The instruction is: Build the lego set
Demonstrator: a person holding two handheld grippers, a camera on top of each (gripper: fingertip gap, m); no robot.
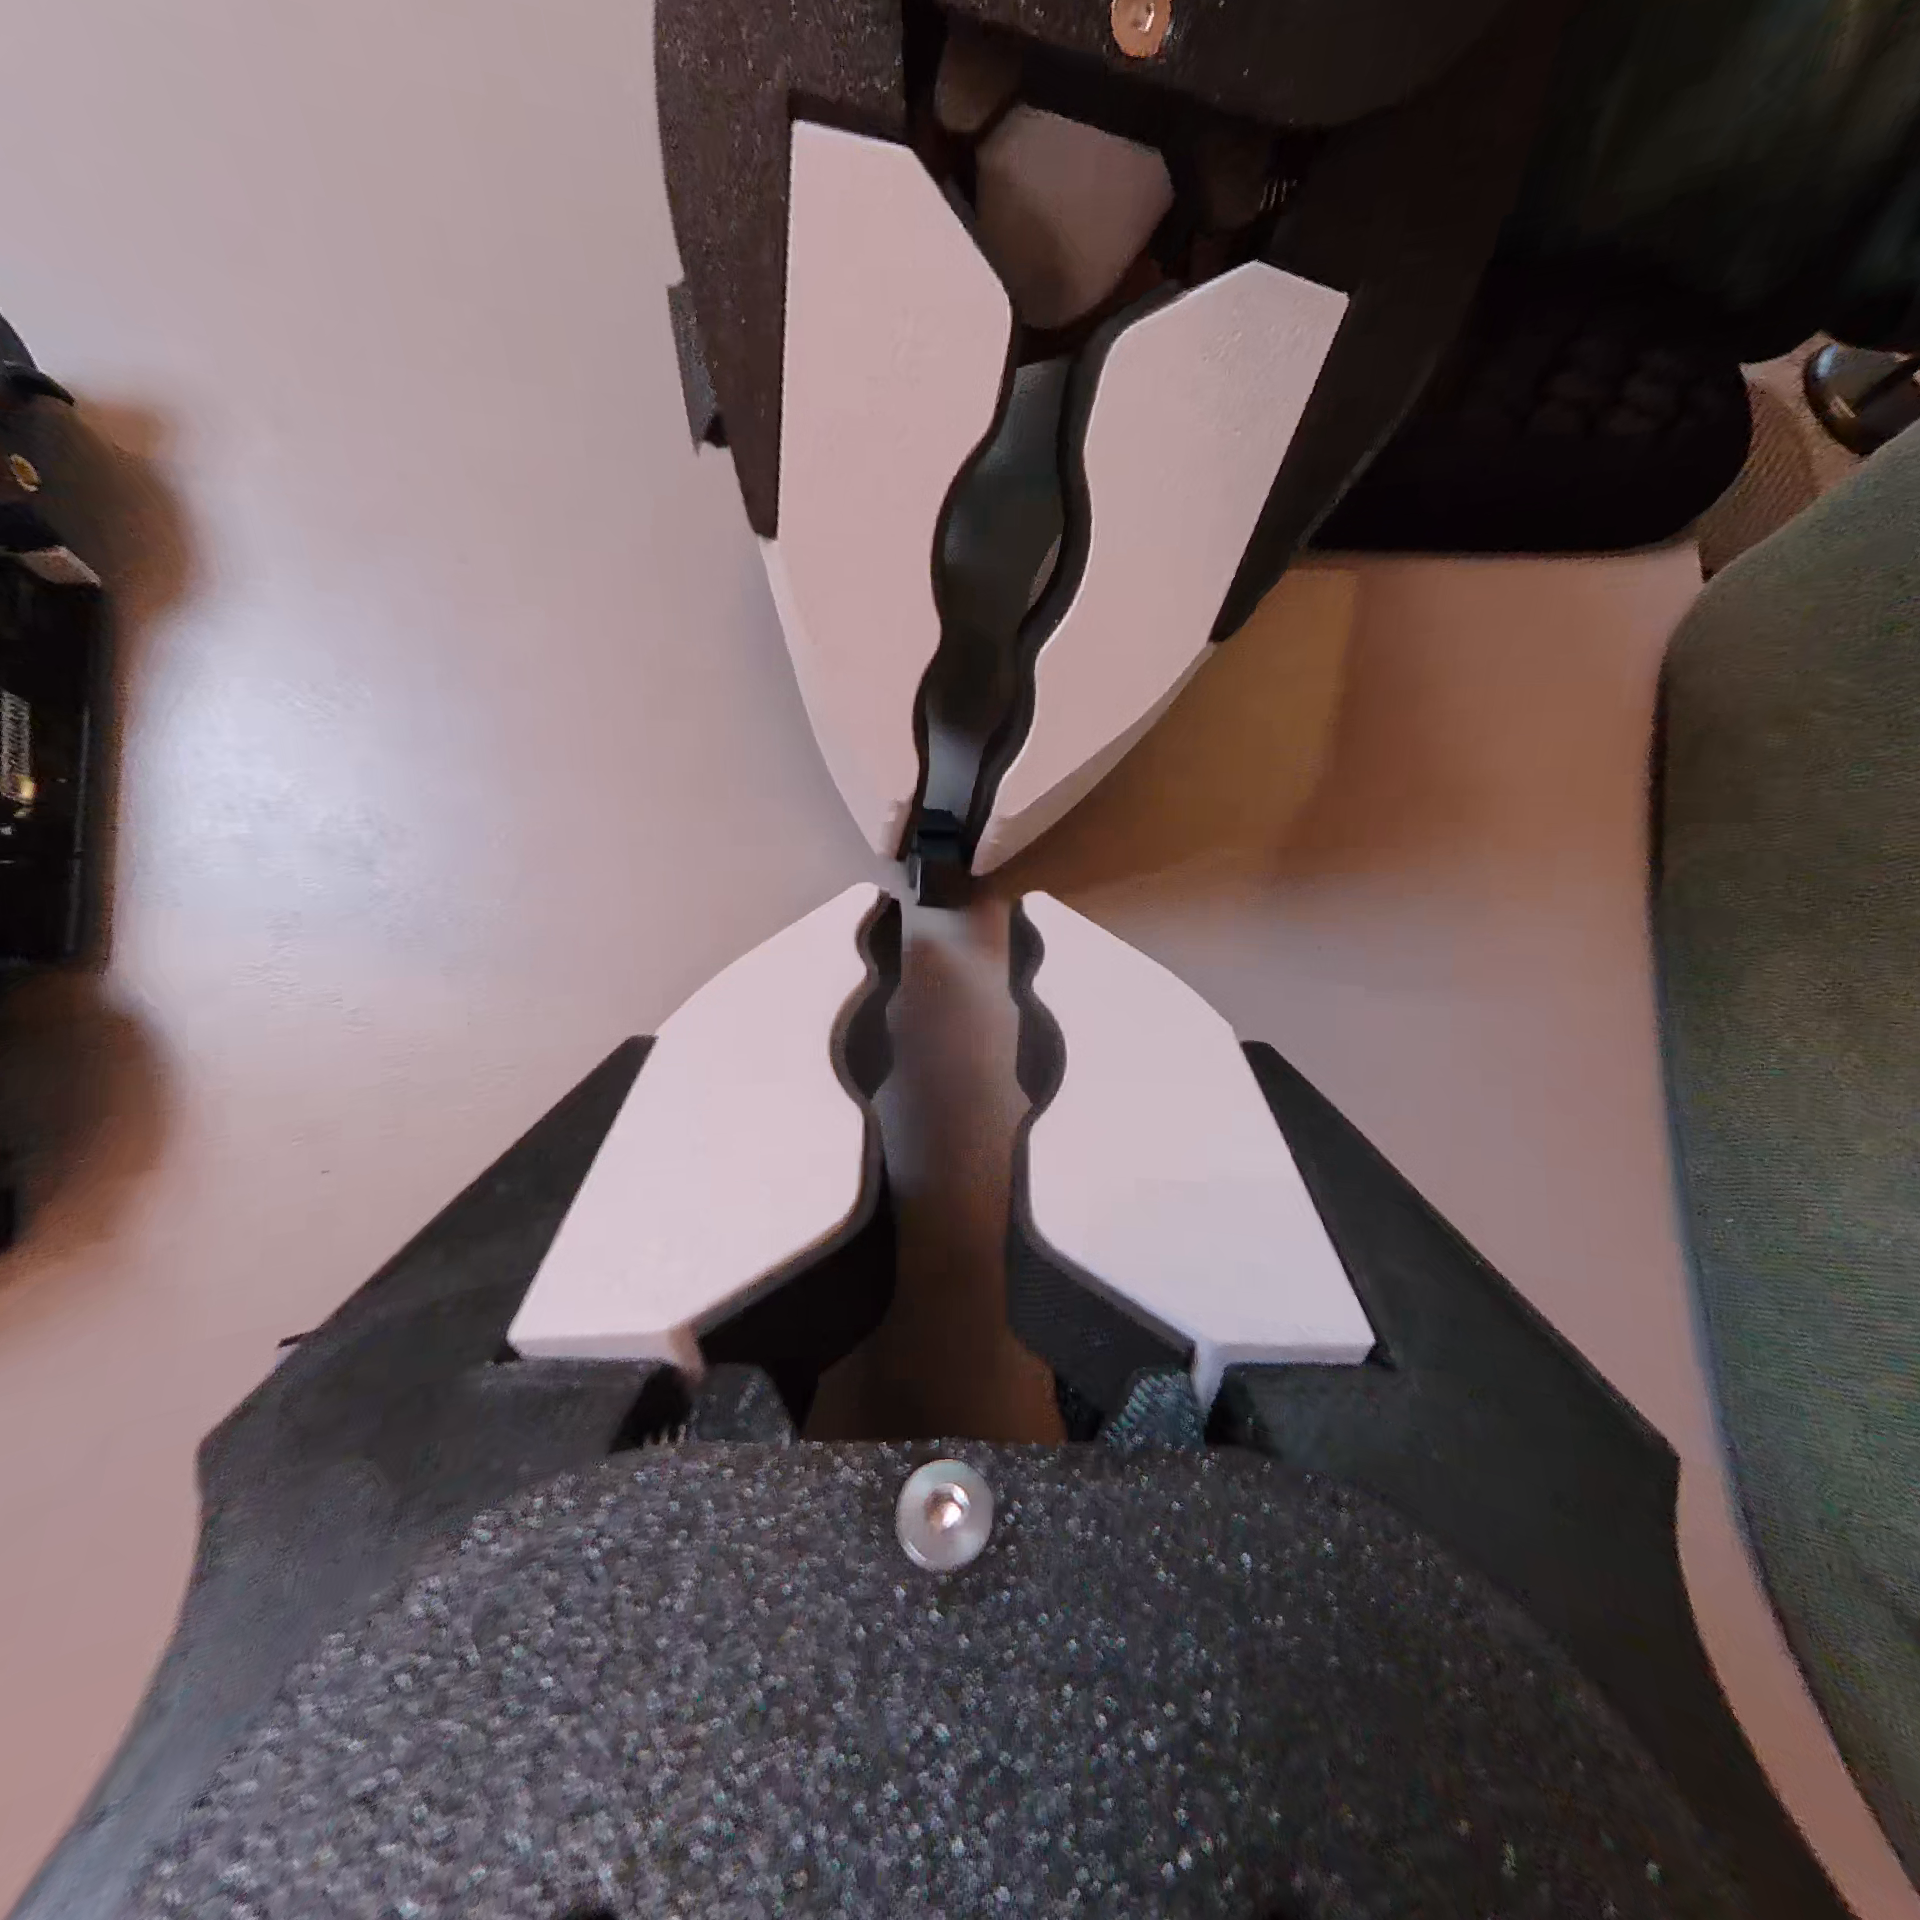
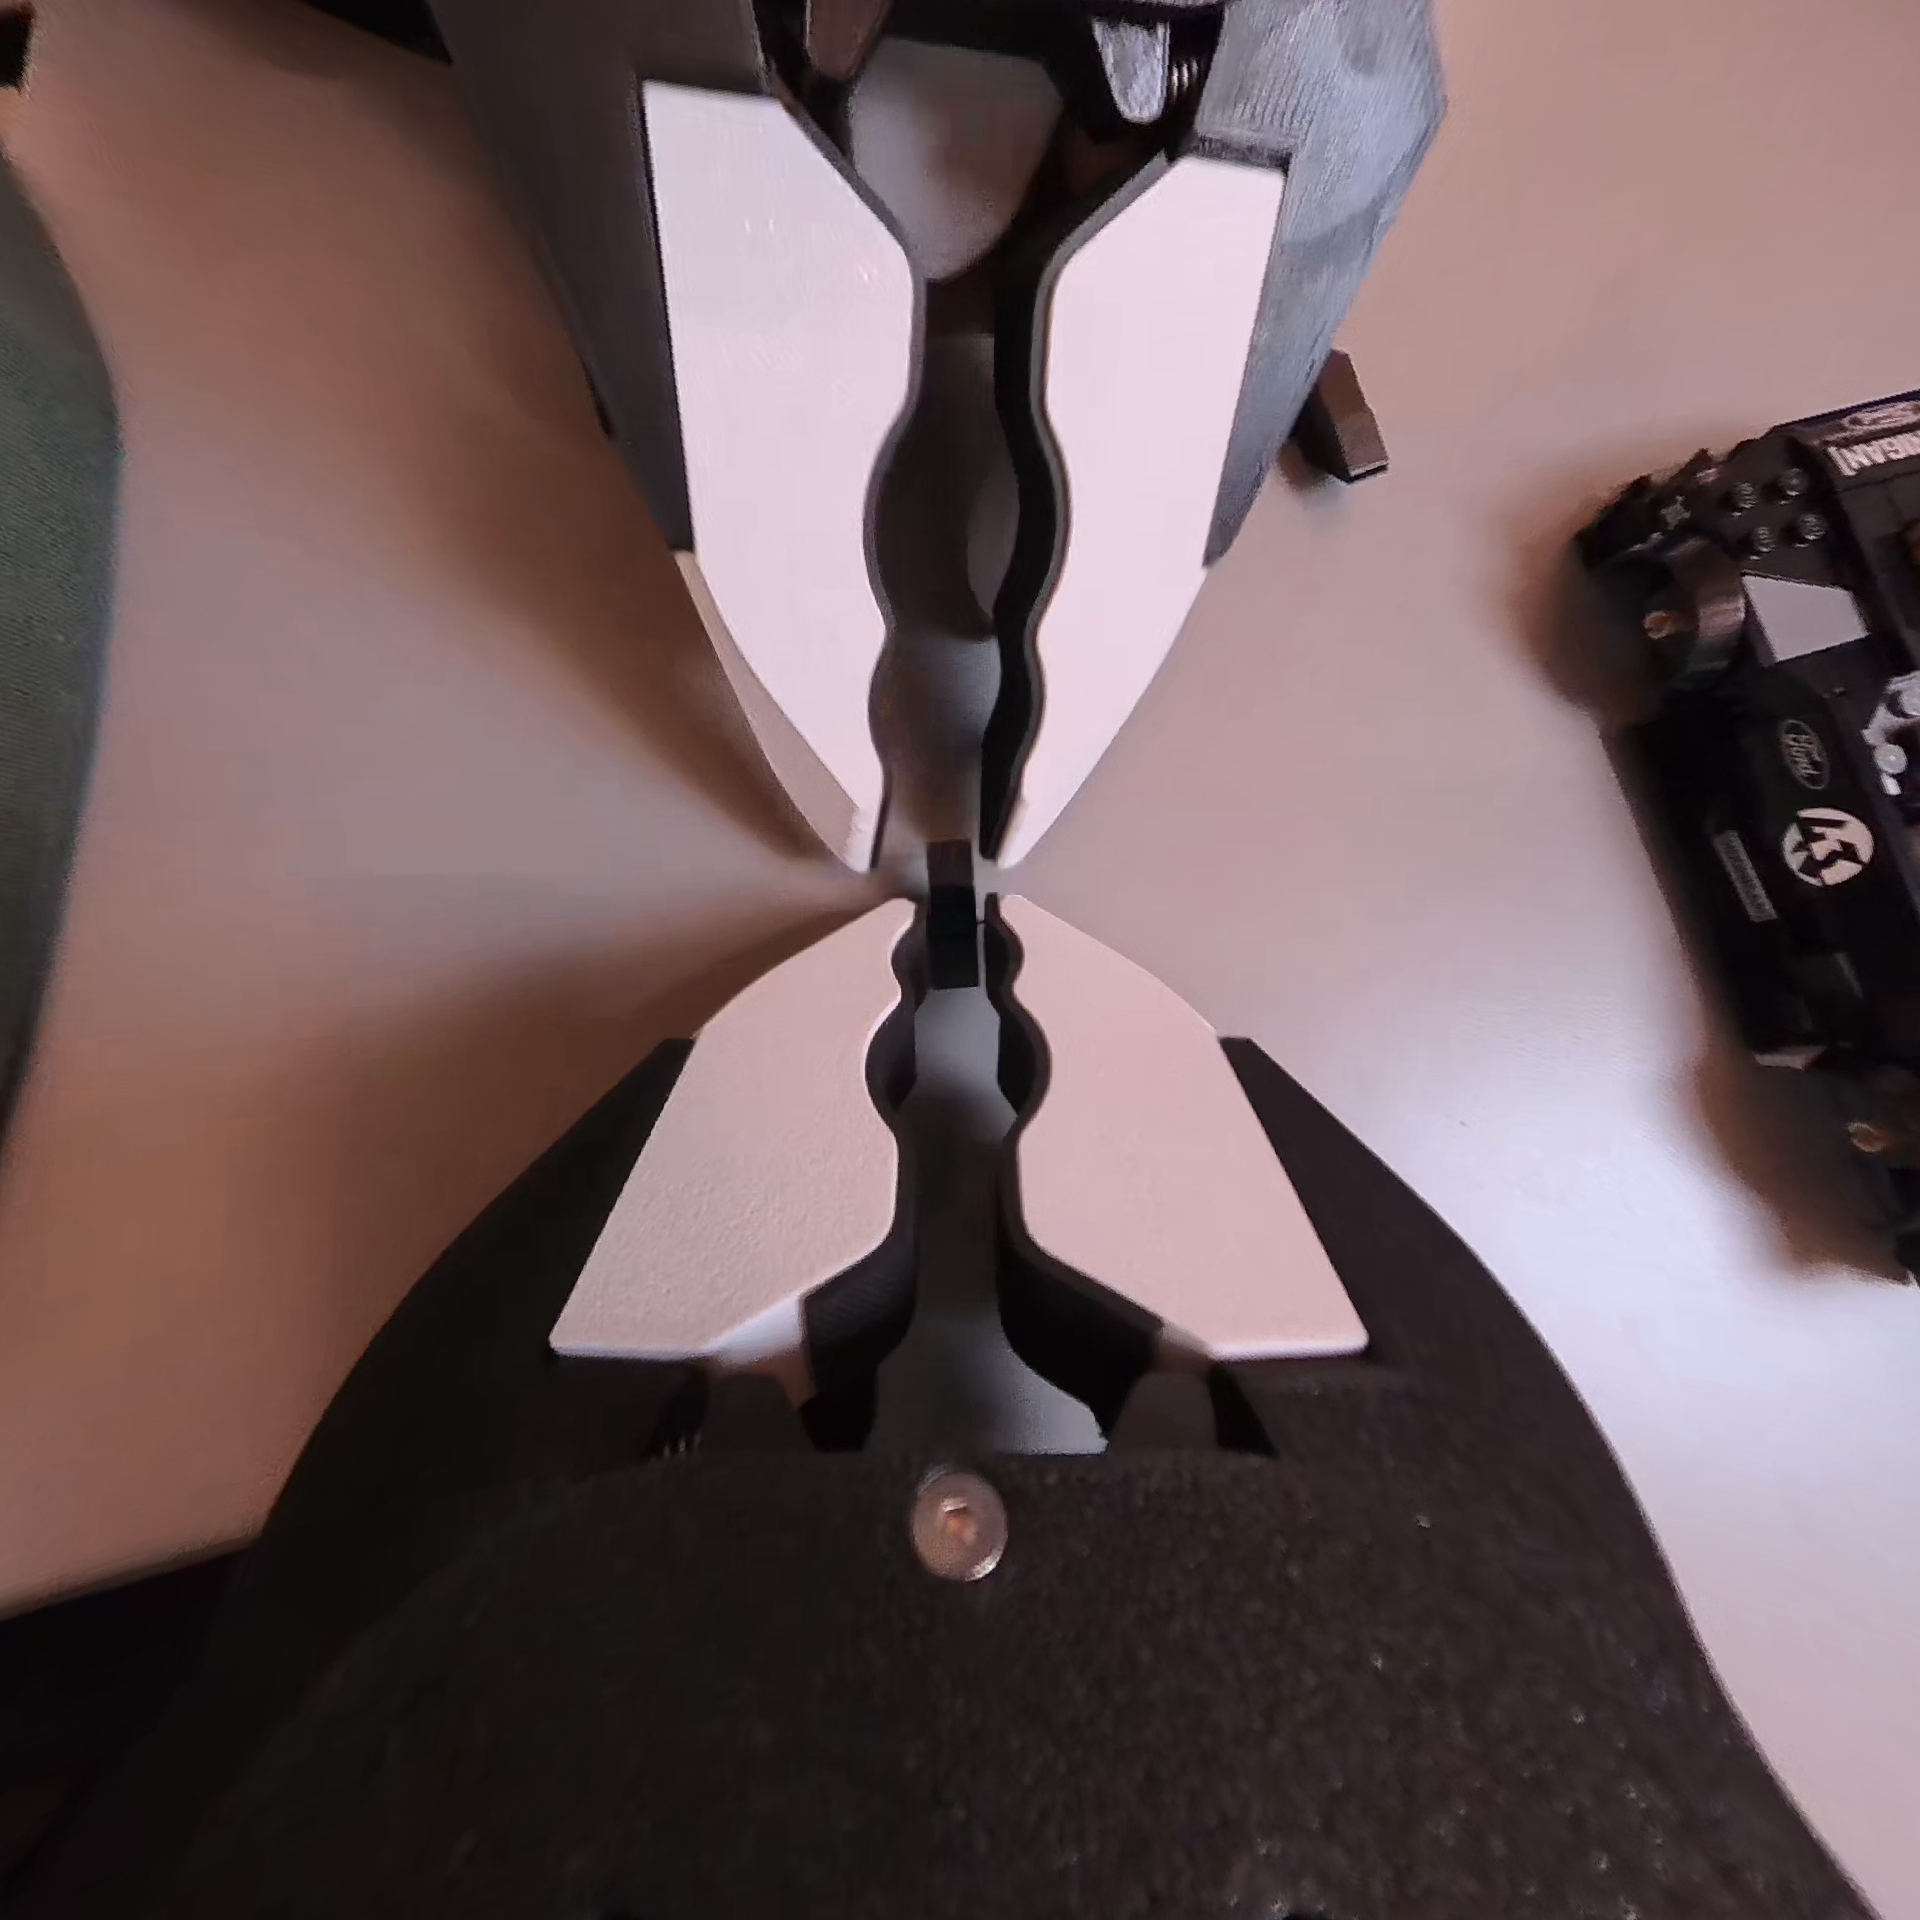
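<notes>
Speckled black housing with one silver screw fills the foot of each wrist view, and from it run my two pairs of white-faced fingers. On the left gripper [image 1: 951, 914] the two fingers stand apart, a clear gap between their wavy inner edges, with nothing held between them. Meeting it tip to tip from above comes the right gripper [image 1: 943, 847], whose two fingers are pinched on one small black lego piece [image 1: 940, 868]; the piece pokes out just past the right fingertips, toward the opening of my left pair.

From the right wrist view the same small black lego piece [image 2: 951, 940] sits clamped at the tips of the right gripper [image 2: 951, 920], with the left gripper [image 2: 940, 847] facing it and its tips just beside the piece. Whether the left tips touch it I cannot tell.

One partly built black lego car model [image 2: 1787, 821] with stickers lies on the white tabletop [image 2: 1299, 831], well apart to the side. One loose dark brick [image 2: 1345, 421] lies near it. One green upholstered chair [image 1: 1797, 935] stands at the table's edge.
</notes>
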